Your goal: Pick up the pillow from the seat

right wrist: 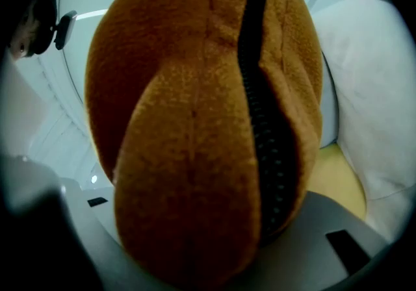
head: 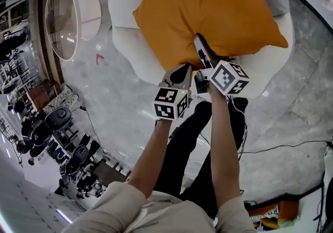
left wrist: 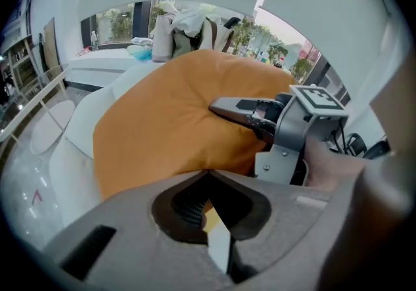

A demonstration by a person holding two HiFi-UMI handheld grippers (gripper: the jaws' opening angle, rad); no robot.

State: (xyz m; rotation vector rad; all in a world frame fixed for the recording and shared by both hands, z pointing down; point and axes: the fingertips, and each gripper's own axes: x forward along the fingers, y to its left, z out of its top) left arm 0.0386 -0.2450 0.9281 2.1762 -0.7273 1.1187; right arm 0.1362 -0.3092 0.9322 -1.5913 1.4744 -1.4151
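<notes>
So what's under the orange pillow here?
The white seat shows around the orange pillow, mostly at its left and lower right. Whatever lies directly beneath is covered by the pillow itself and can't be seen.

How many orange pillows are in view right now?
1. The orange pillow is over the white seat, its near edge pinched by the left gripper and the right gripper. Another could be hidden beneath it.

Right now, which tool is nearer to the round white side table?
Left. The left tool sits at the orange pillow's near edge on the side toward the table; the right tool grips the pillow beside it, farther from the table.
</notes>
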